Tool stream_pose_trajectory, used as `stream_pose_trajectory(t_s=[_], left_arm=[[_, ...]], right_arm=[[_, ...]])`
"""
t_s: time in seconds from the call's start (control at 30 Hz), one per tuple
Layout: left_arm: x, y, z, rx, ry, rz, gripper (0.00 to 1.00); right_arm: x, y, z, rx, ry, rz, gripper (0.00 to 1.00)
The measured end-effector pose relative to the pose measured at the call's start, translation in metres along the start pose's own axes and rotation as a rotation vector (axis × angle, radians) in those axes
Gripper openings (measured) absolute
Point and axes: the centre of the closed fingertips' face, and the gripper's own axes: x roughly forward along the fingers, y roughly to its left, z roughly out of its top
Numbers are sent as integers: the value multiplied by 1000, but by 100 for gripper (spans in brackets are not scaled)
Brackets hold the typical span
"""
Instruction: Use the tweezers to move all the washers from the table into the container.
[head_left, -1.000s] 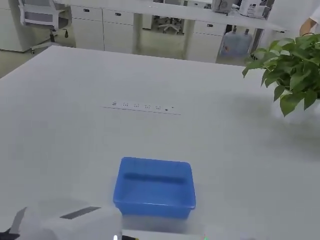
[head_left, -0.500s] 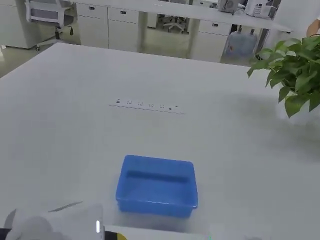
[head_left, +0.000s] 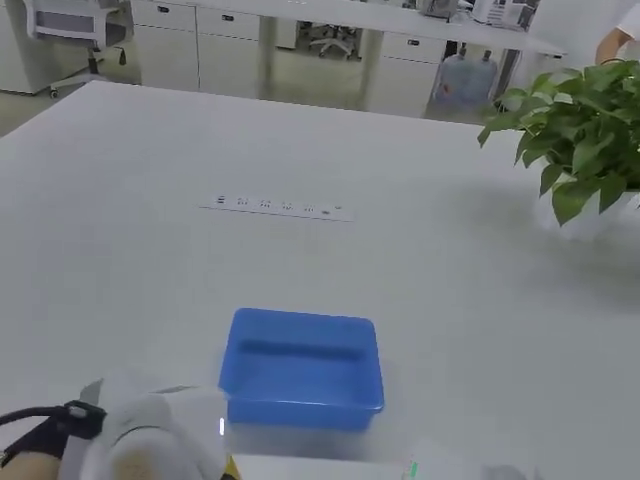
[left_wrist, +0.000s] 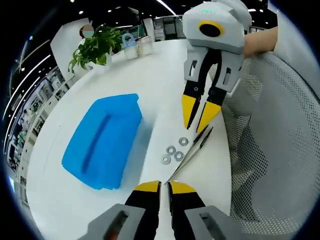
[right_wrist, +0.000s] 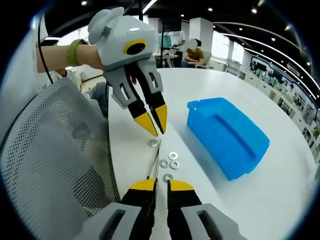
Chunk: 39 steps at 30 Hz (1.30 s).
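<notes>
Thin metal tweezers (left_wrist: 192, 152) lie on the white table (left_wrist: 165, 75), with several small washers (left_wrist: 174, 150) beside them and a blue container (left_wrist: 102, 140) just past those. My left gripper (left_wrist: 164, 189) has its yellow tips a narrow gap apart at one end of the tweezers. My right gripper (left_wrist: 196, 120) faces it from the other end, tips slightly apart above the tweezers. In the right gripper view the tweezers (right_wrist: 155, 160) run from my right gripper (right_wrist: 161, 186) toward the left gripper (right_wrist: 157, 129), with the washers (right_wrist: 170, 161) and container (right_wrist: 227, 135) to the right. In the head view the container (head_left: 300, 370) looks empty.
A mesh office chair (right_wrist: 55, 155) stands close behind the table edge by the grippers. A potted plant (head_left: 580, 140) sits at the far right, and a flush socket strip (head_left: 275, 207) lies mid-table. A gripper's pale body (head_left: 150, 445) shows at the lower left.
The head camera has shifted a little. The pale gripper body at the lower left has moved slightly, and a strapped hand now shows beside it. The container has not moved.
</notes>
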Motion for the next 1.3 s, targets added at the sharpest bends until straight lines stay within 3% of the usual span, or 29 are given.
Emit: stream_pose_trajectory(t_s=[0.07, 0.2, 0.4, 0.6, 0.73, 0.83, 0.9, 1.13, 1.3], left_arm=[[4, -1, 1, 16, -6, -20, 1], [11, -3, -4, 83, 33, -57, 1], [11, -4, -4, 99, 25, -79, 0], [0, -6, 10, 87, -39, -82, 0], [6, -7, 2, 95, -4, -71, 0], [6, -5, 5, 118, -21, -46, 3], [6, -7, 8, 131, -25, -59, 9], [19, -14, 9, 192, 9, -119, 1], [16, -19, 12, 252, 4, -141, 0]], right_arm=[[0, -1, -1, 4, 2, -2, 4], [-2, -2, 0, 10, -3, -8, 4], [-2, -1, -1, 17, -4, -8, 4], [1, 3, 0, 31, -11, 14, 9], [3, 8, -1, 21, 2, 30, 10], [3, 9, 0, 17, 0, 35, 10], [3, 9, 0, 18, 1, 34, 10], [3, 5, -1, 24, -2, 28, 10], [2, 5, -2, 27, 1, 28, 10]])
